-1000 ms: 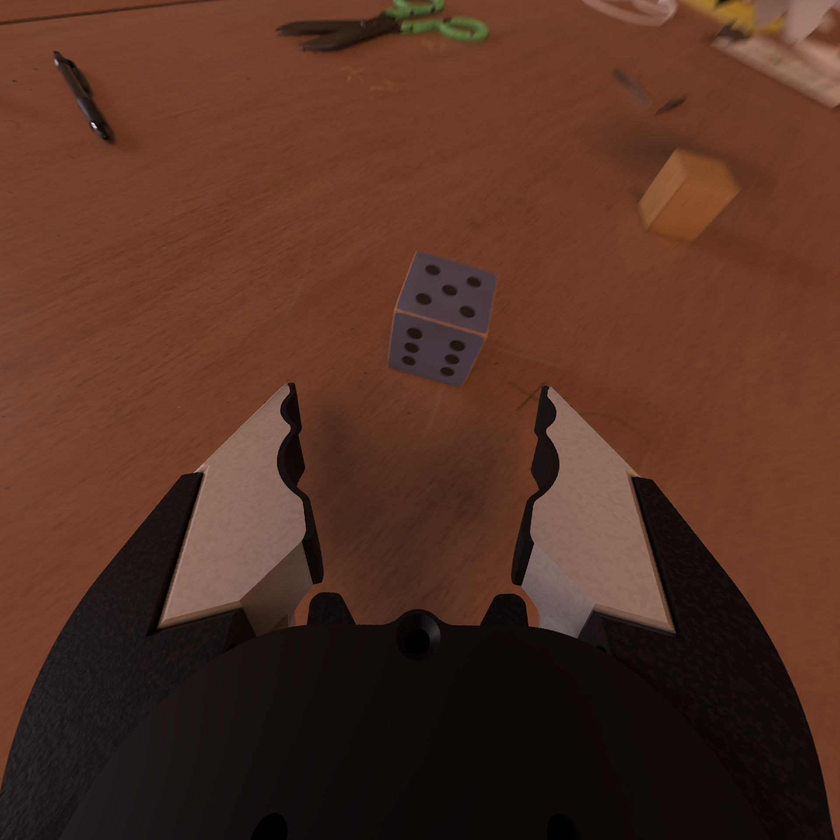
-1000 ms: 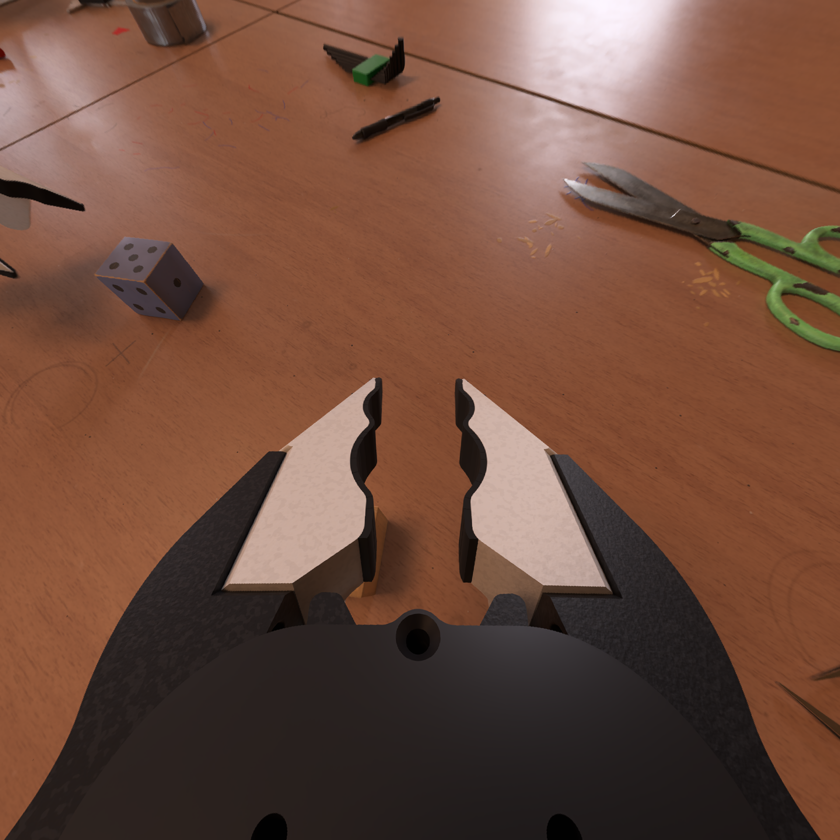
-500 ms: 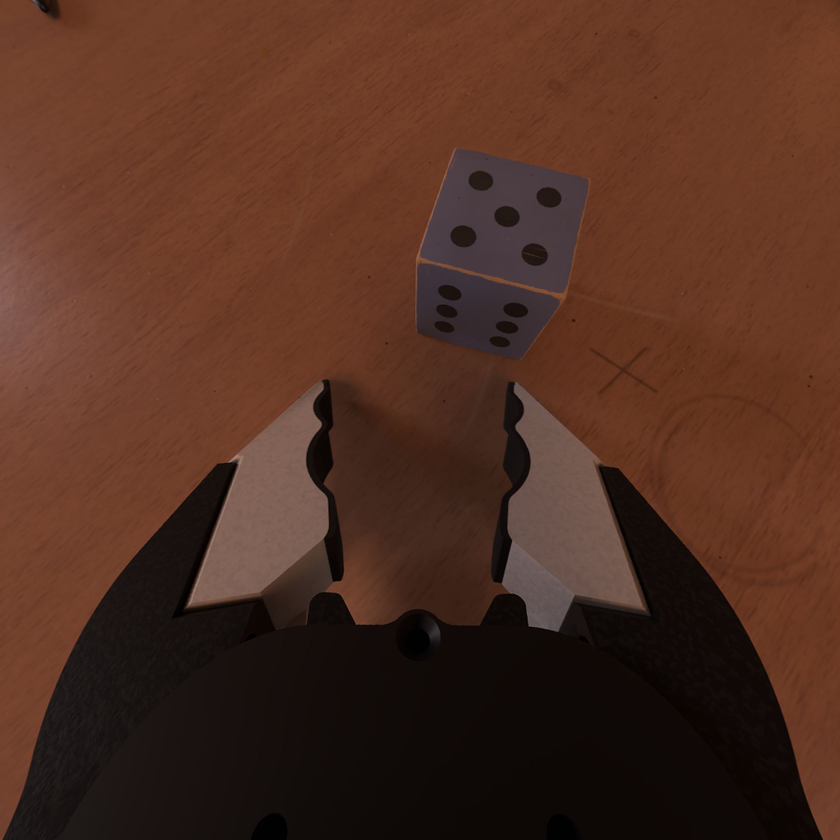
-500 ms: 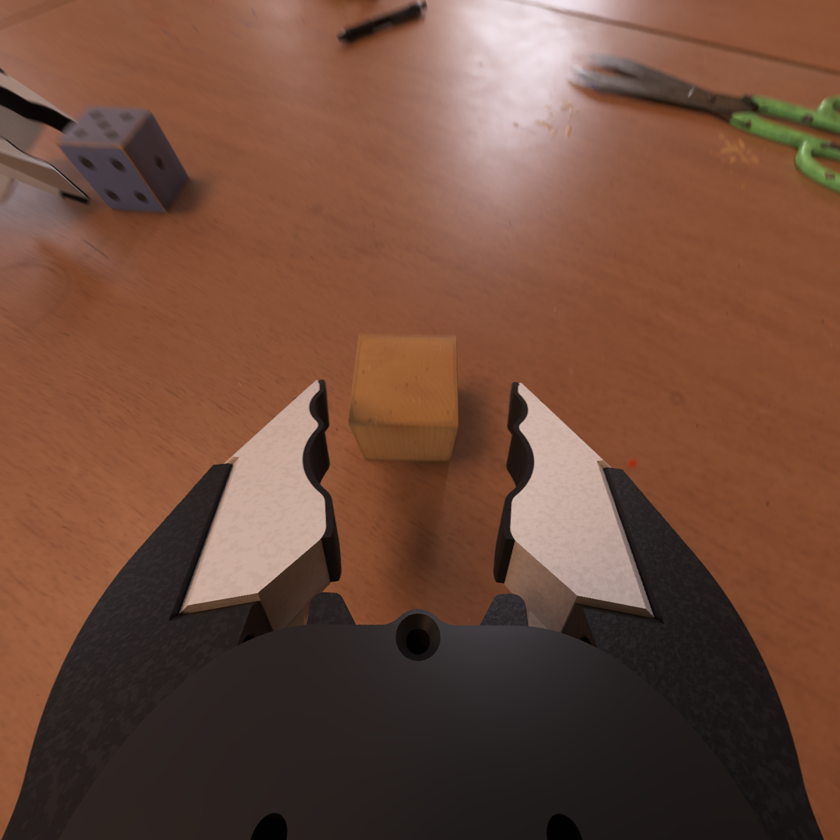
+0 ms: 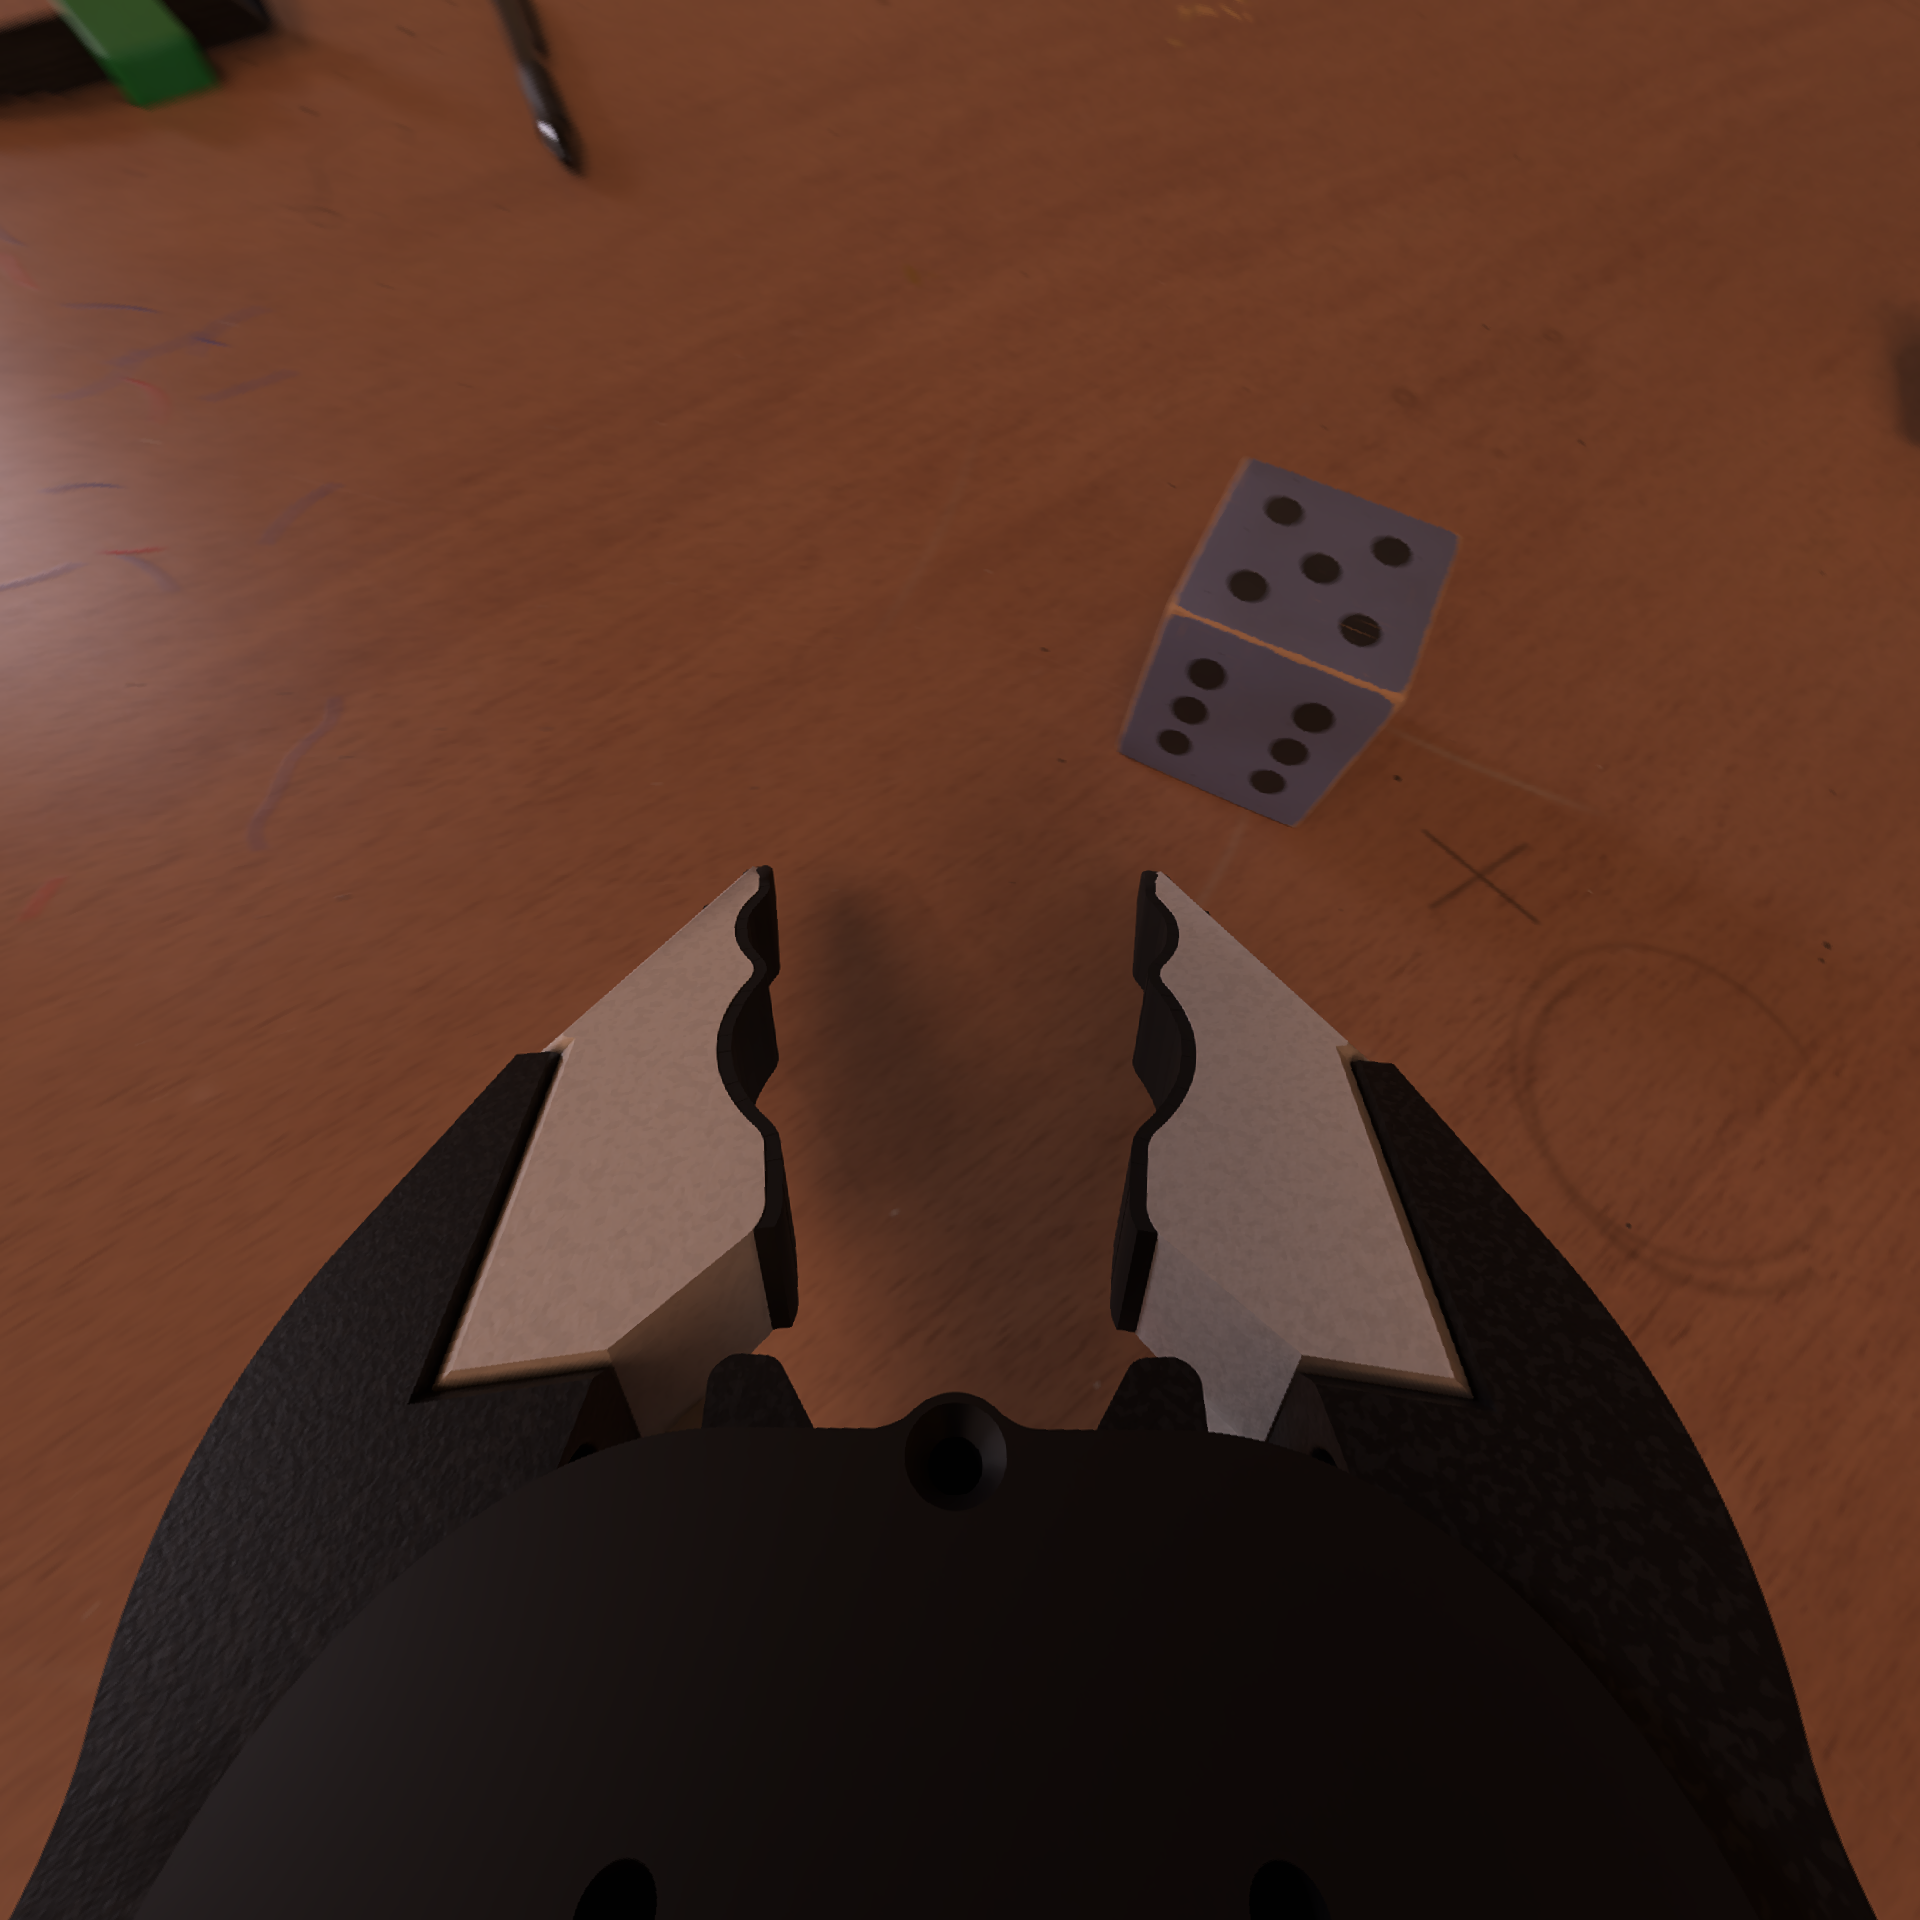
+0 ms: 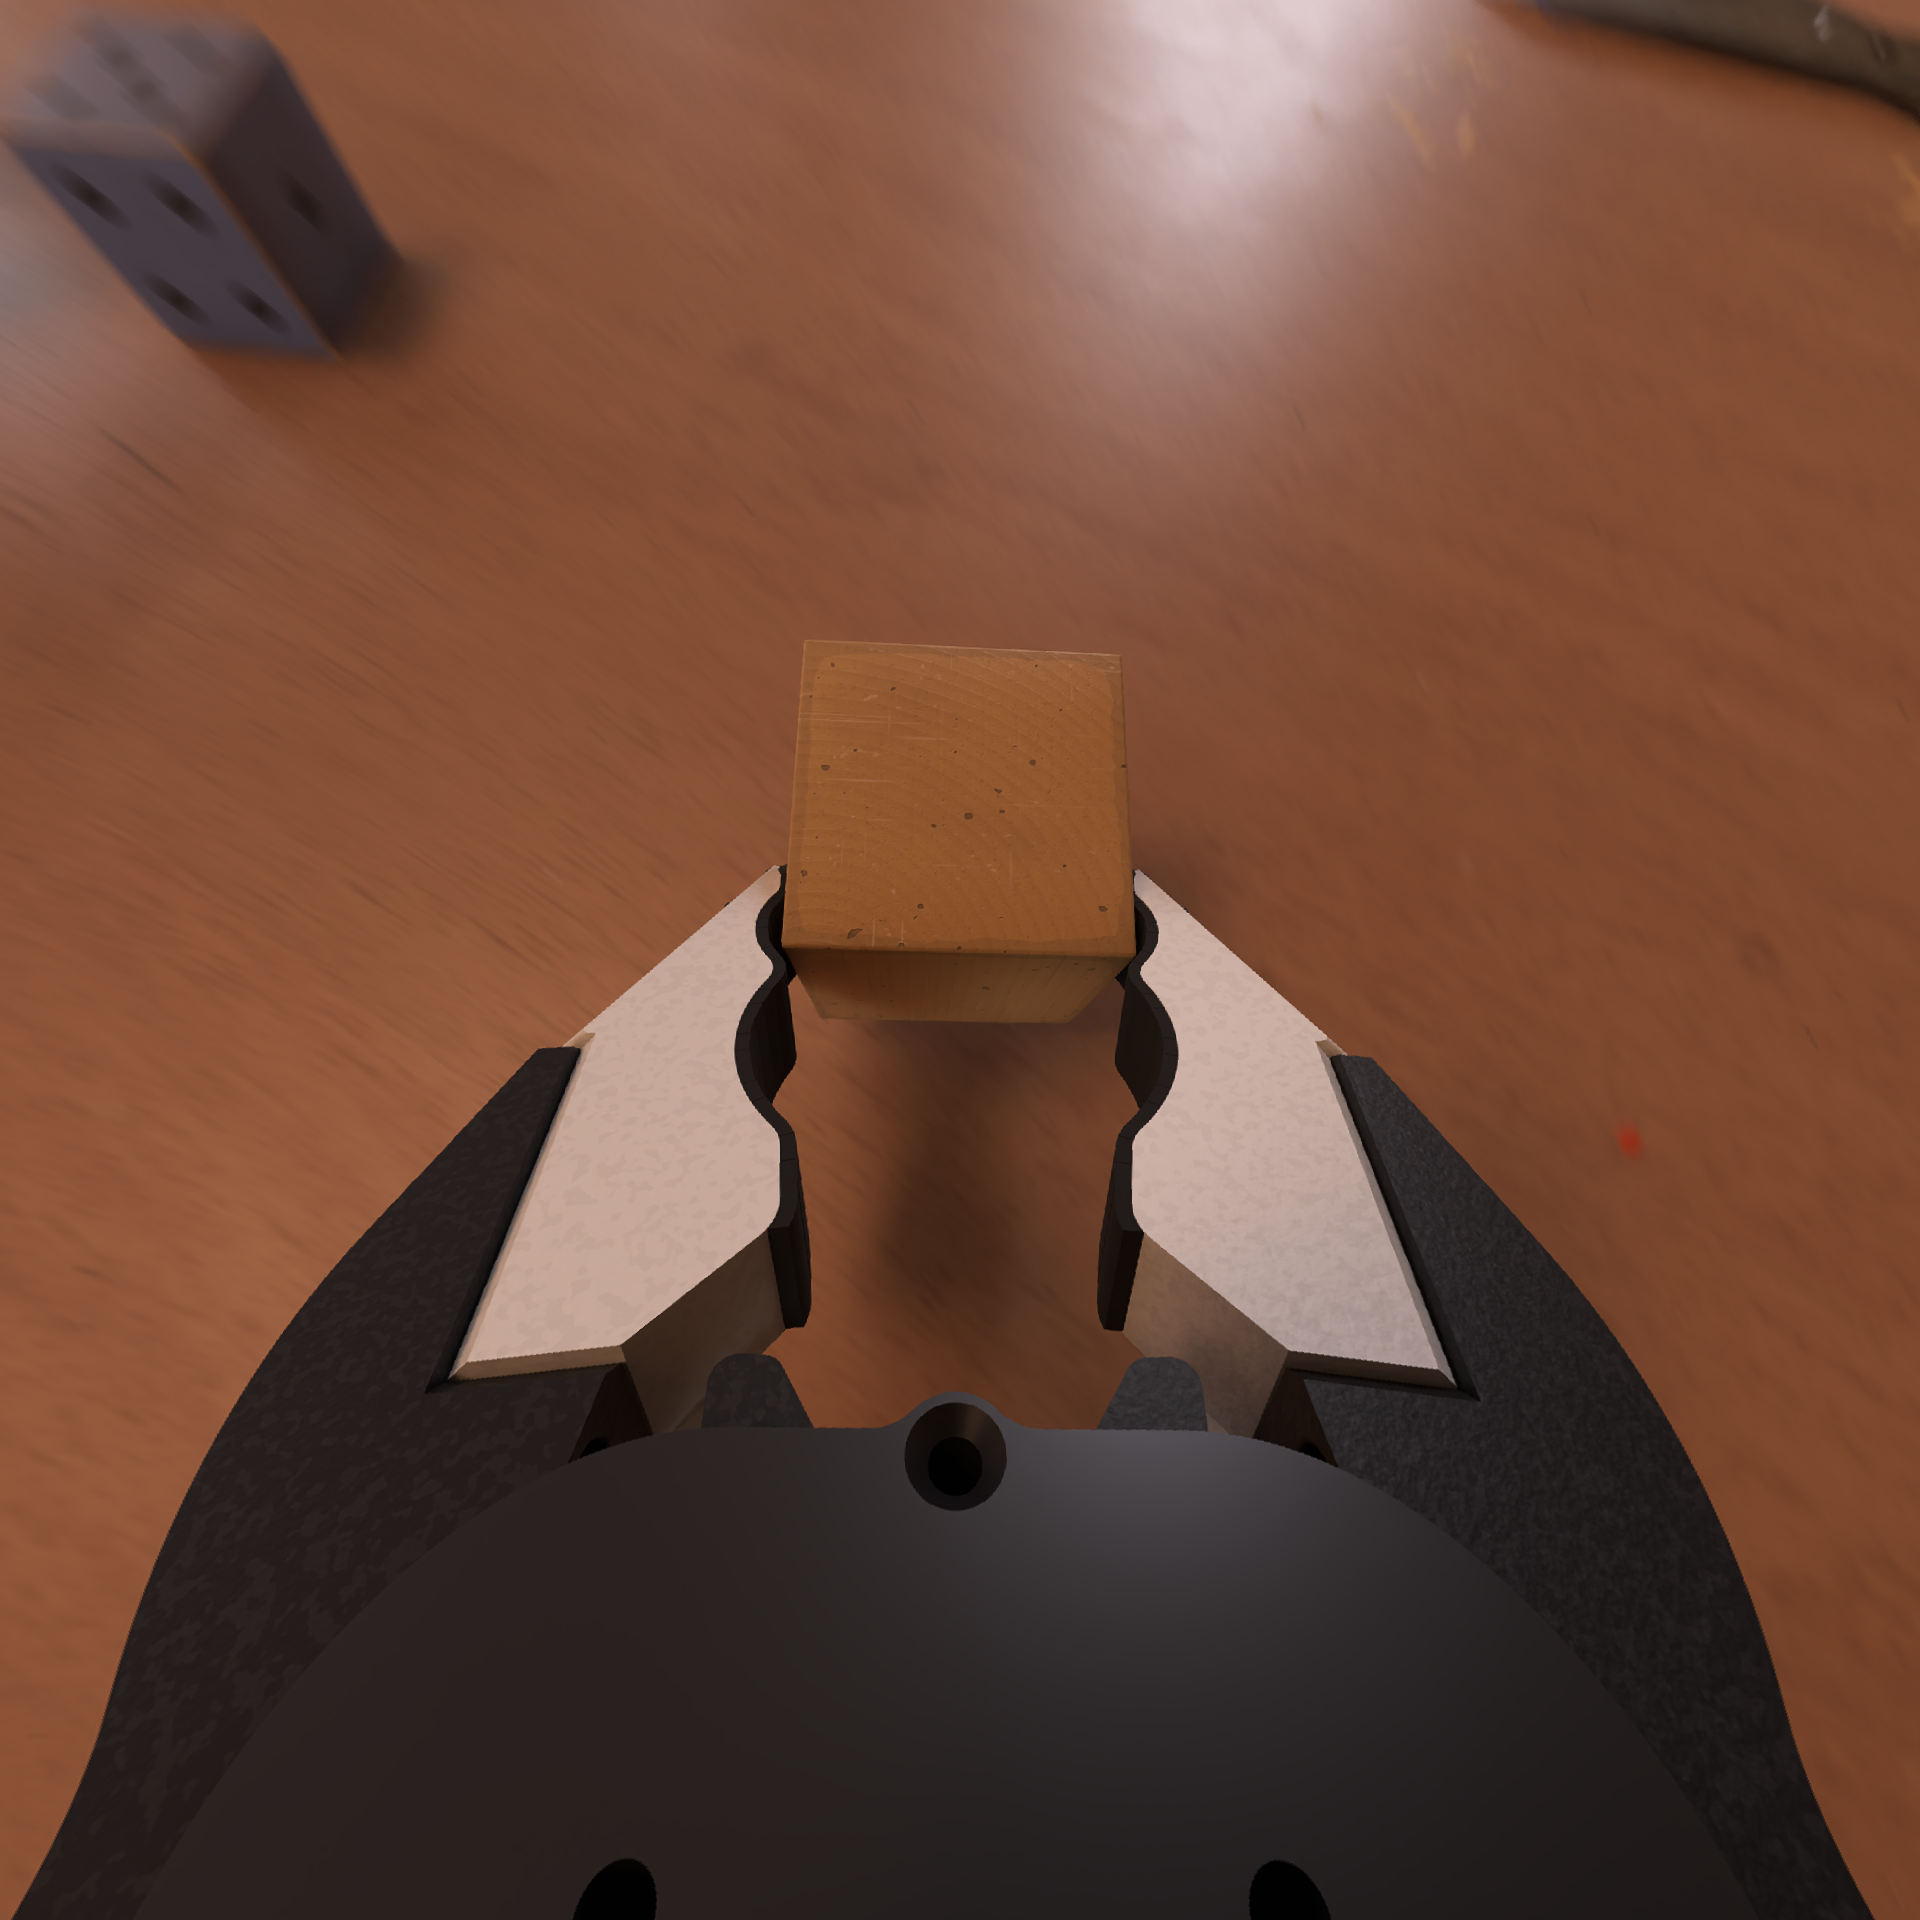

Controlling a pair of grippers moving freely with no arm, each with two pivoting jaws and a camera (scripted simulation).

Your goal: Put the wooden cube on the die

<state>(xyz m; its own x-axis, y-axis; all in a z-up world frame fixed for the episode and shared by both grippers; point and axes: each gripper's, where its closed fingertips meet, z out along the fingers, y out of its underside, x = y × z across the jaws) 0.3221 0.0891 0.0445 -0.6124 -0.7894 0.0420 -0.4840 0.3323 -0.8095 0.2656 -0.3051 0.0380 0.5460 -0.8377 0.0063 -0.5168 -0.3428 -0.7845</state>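
Observation:
The wooden cube (image 6: 956, 800) sits between the fingertips of my right gripper (image 6: 956, 896), which is shut on its two sides. The cube looks sharp while the table behind it is blurred. The grey die (image 6: 197, 197) with black pips stands on the table at the far left of the right wrist view, blurred. In the left wrist view the die (image 5: 1294, 644) stands ahead and to the right of my left gripper (image 5: 954, 883), five pips up. The left gripper is open and empty, apart from the die.
The brown wooden table (image 5: 520, 520) bears pencil marks, a cross (image 5: 1481, 881) and a circle, right of the left gripper. A green and black tool (image 5: 145, 52) and a pen tip (image 5: 545, 104) lie far ahead left. Scissor blades (image 6: 1714, 42) lie at the top right.
My right gripper has closed onto the wooden cube and moved nearer the die. My left gripper has swung left, so the die now lies to its right.

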